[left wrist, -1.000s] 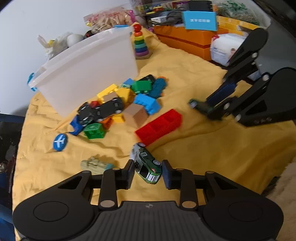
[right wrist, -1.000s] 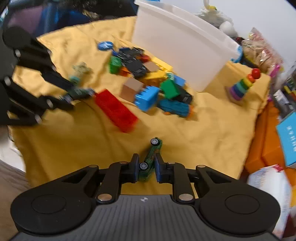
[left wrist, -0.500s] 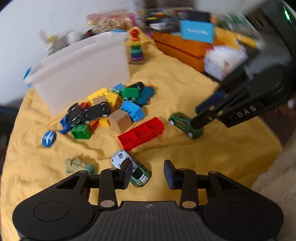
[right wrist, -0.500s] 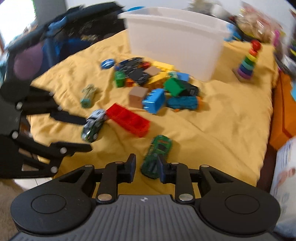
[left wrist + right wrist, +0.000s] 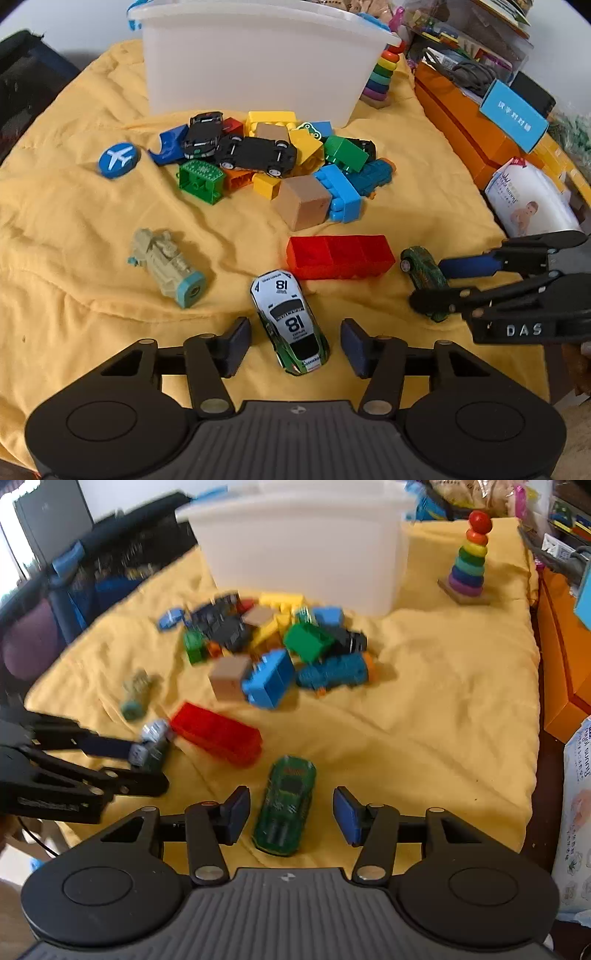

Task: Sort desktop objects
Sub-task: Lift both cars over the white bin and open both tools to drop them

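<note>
The left hand-held gripper (image 5: pixel 295 341) is opening; the white-and-green race car (image 5: pixel 290 319) lies free between its pads on the yellow cloth (image 5: pixel 74 206). Next comes the red block (image 5: pixel 338 256). The right hand-held gripper (image 5: pixel 291 814) is opening too, around a green car (image 5: pixel 286 805), seemingly untouched despite blur.

White wall (image 5: pixel 74 22), dark chair (image 5: pixel 74 576), bright window (image 5: pixel 7 554)

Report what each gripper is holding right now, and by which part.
Nothing is held. The left gripper has its jaws opening around the white and green race car, pads clear of its sides. The right gripper likewise is opening around the dark green car.
</note>
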Demonstrator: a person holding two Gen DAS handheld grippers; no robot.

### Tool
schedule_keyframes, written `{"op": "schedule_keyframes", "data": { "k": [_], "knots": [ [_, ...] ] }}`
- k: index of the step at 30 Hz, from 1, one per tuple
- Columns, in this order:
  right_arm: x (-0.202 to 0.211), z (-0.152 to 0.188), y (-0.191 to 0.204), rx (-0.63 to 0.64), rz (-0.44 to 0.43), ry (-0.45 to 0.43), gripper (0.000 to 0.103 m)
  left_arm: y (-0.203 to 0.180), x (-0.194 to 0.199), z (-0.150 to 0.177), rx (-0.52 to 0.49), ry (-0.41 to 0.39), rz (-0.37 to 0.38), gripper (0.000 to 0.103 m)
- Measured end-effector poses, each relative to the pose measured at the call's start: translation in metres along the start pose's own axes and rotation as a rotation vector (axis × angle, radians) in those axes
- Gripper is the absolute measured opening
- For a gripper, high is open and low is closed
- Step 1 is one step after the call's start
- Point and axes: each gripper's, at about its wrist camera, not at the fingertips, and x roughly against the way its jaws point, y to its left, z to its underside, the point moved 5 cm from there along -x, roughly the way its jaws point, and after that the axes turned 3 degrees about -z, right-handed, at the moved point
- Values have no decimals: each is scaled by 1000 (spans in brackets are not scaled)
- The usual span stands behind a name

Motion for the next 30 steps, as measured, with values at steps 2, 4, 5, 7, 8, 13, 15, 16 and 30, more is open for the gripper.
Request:
{"op": "schedule_keyframes", "data": {
  "k": [2,4,5,7,8,13,15,16,30],
  "knots": [
    [-6,5,-2,13,-8,21,49,2,0,-2,-22,-2,-31,35],
    [-4,8,-3,60,-5,11,33,2,1,-2,-34,7,-26,33],
    [-2,9,-3,73,-9,9,33,2,3,-3,-39,10,-13,33],
    [1,11,-5,64,-22,8,33,4,14,-7,-35,-14,15,33],
    [3,10,-6,61,-24,7,33,5,20,-11,-36,-30,15,33],
    [26,-14,-13,51,5,-78,33,27,59,-69,5,-186,20,33],
    [36,-38,-14,50,14,-136,33,34,72,-103,-14,-261,18,33],
    [42,-53,-13,52,25,-175,33,38,78,-123,-35,-300,12,33],
    [12,-236,-26,-148,88,-398,34,90,9,-258,-45,-379,-48,33]
  ]
}}
